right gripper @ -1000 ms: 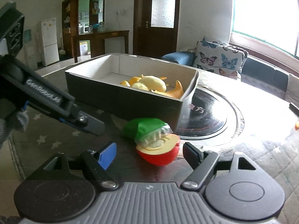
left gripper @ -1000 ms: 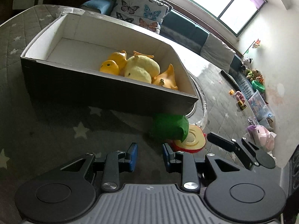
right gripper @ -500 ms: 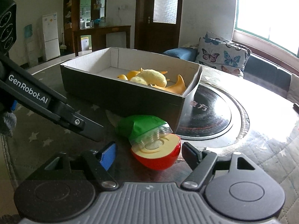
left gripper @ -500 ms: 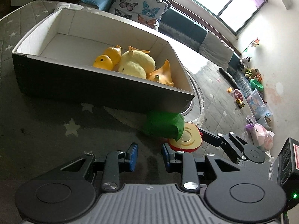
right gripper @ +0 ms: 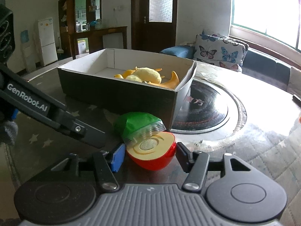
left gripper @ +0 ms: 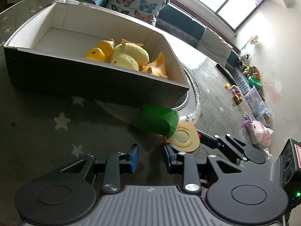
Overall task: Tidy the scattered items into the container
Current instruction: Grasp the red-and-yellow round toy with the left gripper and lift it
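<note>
A dark cardboard box (left gripper: 94, 82) with a white inside holds several yellow and orange toys (left gripper: 128, 56); it also shows in the right wrist view (right gripper: 116, 96). A red toy apple half (right gripper: 152, 154) lies on the table in front of the box corner, touching a green bag (right gripper: 135, 124). My right gripper (right gripper: 150, 156) is open with its fingers on both sides of the apple half. My left gripper (left gripper: 150, 156) is open and empty, just short of the green bag (left gripper: 156, 120) and the apple half (left gripper: 184, 137).
A round black hotplate (right gripper: 205, 109) is set into the table right of the box. The table has a dark star-patterned cover (left gripper: 47, 122). A sofa with butterfly cushions (right gripper: 220, 52) stands behind. Toys and bins (left gripper: 254, 98) lie on the floor at the right.
My right gripper has moved forward so its fingers now flank the apple half. My left gripper has edged closer to the box and the green bag.
</note>
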Available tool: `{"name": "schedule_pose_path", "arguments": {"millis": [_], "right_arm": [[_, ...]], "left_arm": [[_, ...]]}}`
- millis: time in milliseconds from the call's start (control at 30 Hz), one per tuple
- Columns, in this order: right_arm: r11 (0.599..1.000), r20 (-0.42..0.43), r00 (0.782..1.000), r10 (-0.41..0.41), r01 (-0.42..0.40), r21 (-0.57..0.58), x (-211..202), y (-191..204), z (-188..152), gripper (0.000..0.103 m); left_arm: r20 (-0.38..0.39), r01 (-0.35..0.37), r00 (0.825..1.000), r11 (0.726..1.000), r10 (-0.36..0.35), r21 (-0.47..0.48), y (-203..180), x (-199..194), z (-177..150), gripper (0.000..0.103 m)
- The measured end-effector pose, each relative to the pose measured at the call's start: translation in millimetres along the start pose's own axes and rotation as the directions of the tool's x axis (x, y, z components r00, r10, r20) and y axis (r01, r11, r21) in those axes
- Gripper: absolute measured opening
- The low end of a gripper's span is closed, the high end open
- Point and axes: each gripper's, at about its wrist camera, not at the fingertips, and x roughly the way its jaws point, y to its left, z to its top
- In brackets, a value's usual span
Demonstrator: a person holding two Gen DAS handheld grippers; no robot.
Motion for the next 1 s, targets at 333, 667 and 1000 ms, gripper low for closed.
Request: {"name": "schedule_pose_path", "arguments": {"millis": [333,667,1000], "right_arm": [[0.998,-0.007,0.998,0.055,-0.055,0.029,-24,-1,-17,0.059],[0.999,0.005,0.999,0.053,-0.053,0.009,-38,4,-26,0.06],[1.0,0.013,1.0,-0.001,0.001,-0.031,-48,6,-29,0.06]], "left_arm": [[-0.019,0.041,0.999,0.999,-0.041,0.007,-8,4,-6,0.031],[-0.047,0.089,0.995,0.996,-0.088,0.015,-19,12,-11,0.031],[-0.058,0.112,0.992,0.994,-0.111,0.009,-25,19,-11,0.032]]}}
